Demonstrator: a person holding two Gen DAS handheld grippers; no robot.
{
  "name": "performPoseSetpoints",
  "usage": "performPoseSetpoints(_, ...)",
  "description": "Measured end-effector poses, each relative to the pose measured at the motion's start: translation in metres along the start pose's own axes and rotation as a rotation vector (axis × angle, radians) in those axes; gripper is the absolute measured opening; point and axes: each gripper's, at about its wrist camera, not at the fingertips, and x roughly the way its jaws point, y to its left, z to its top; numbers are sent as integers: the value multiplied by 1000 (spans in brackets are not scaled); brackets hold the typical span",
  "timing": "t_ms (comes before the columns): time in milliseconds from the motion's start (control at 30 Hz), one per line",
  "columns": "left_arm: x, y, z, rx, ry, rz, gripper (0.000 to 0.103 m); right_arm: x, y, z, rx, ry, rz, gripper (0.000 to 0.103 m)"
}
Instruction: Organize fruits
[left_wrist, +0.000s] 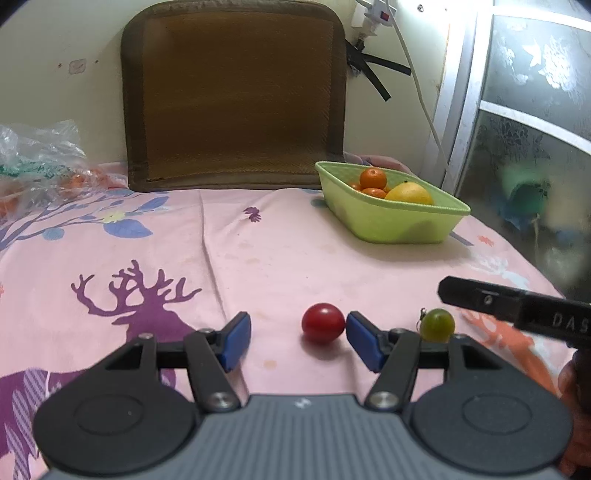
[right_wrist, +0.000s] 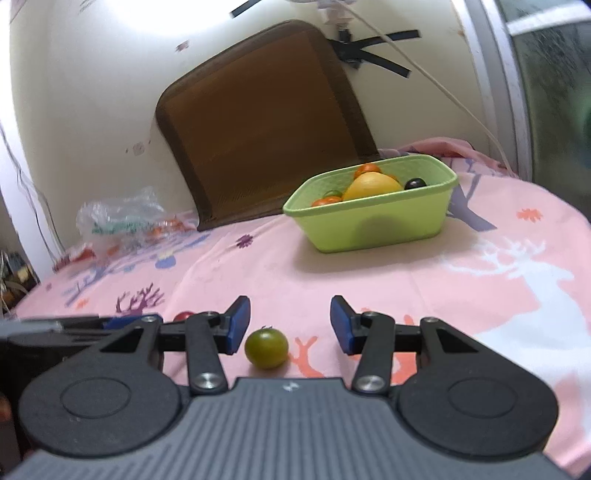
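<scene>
One pink deer-print cloth fills the lower frame, with one brown cushion at upper centre and one green basket at centre right holding one yellow fruit and several oranges. Low in the left wrist view, the left gripper has its jaws apart, its right pad beside one red tomato. The right gripper is likewise spread, with one green tomato by its left pad.

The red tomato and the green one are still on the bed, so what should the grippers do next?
Probably close the left gripper on the red tomato: it lies between the open jaws beside the right-hand pad, while the green tomato waits in the open right gripper.
</scene>
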Motion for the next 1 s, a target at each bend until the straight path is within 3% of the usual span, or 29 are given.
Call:
performPoseSetpoints(433,-4,1,-2,-13,-19,17,59,-1,-38,4,265,-1,12,51)
performPoseSetpoints(500,-5,1,-2,-8,-20,25,63,-2,-36,4,255,-2,13,51)
performPoseSetpoints(633,-12,0,-3,-10,-53,49,93,-5,-25,3,180,-15,-17,51)
performPoseSetpoints(867,-21,7,-8,-34,-53,77,93,-17,3,-10,35,-72,-153,51)
performPoseSetpoints(1000,-25,13,-10,-64,-55,94,93,-24,15,-17,-2,-105,-181,52)
